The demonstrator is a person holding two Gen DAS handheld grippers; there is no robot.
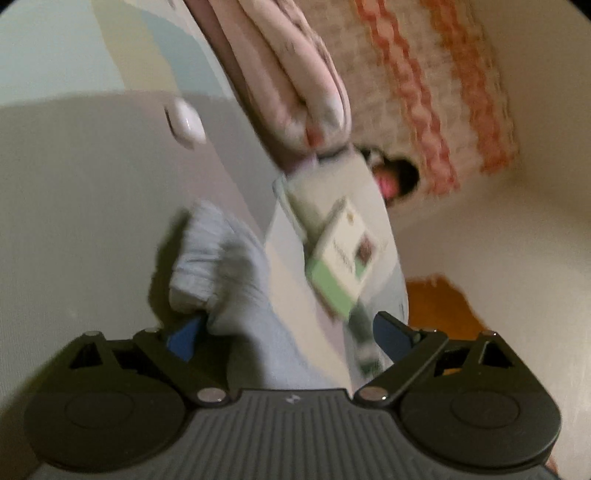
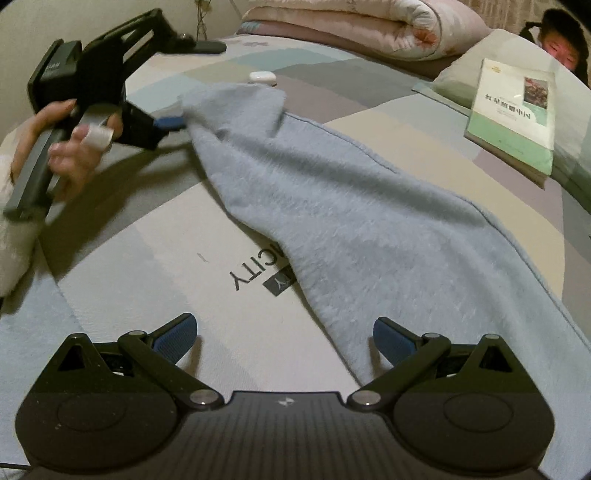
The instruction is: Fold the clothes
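A light blue fleecy garment (image 2: pixel 351 206) lies stretched diagonally across the patchwork bed sheet (image 2: pixel 166 280). My left gripper (image 2: pixel 201 85), held by a hand (image 2: pixel 70 155), is at the garment's far left corner. It is open, and its lower blue finger touches the cloth. In the blurred left wrist view the bunched corner (image 1: pixel 221 258) rests against the left finger of the wide-open left gripper (image 1: pixel 286 334). My right gripper (image 2: pixel 284 332) is open low over the sheet. The garment's near edge lies between its fingers, closer to the right one.
A green and white book (image 2: pixel 513 110) (image 1: pixel 343 251) lies beside a pillow (image 2: pixel 465 70) at the right. A small white case (image 2: pixel 262 76) (image 1: pixel 186 122) sits behind the garment. A rolled quilt (image 2: pixel 351 26) runs along the back. A person (image 2: pixel 561 40) is at the far right.
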